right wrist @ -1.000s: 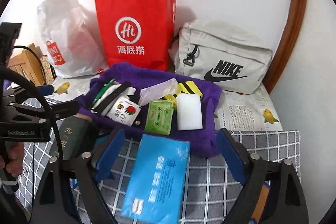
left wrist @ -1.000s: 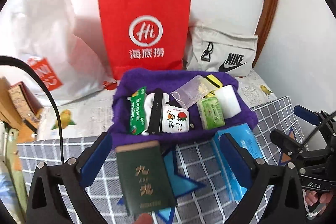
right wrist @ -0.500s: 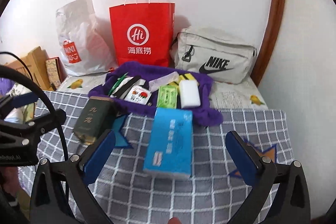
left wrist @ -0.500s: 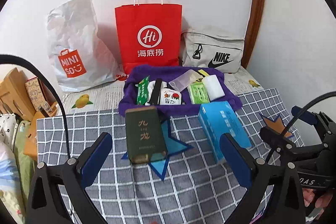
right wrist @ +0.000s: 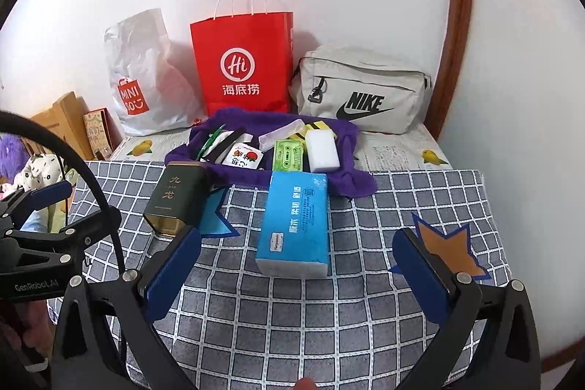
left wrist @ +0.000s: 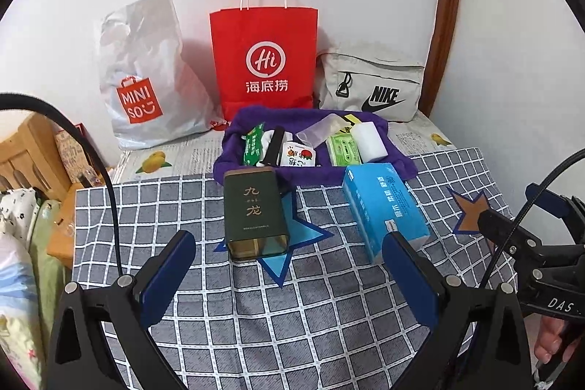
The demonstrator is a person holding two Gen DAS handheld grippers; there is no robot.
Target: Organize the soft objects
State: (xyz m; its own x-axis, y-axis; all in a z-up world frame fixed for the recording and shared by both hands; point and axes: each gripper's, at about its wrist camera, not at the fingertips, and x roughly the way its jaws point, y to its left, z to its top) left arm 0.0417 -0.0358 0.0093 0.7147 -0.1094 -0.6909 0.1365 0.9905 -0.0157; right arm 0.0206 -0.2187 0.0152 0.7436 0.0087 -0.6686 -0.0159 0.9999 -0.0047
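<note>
Nearest, grey checked cloth (right wrist: pixel 292 335) over the table, blue tissue pack (right wrist: pixel 294 225) lying centre, green tin (right wrist: pixel 175 200) at ten o'clock, purple towel (right wrist: pixel 351 178) with small packets at twelve, bags against white wall, right gripper (right wrist: pixel 296 265) and left gripper (left wrist: pixel 289 275) both spread wide, holding nothing.

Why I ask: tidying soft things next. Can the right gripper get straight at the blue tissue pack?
Probably yes: the right gripper is open, and the blue tissue pack lies just ahead on the checked cloth with nothing between.
</note>
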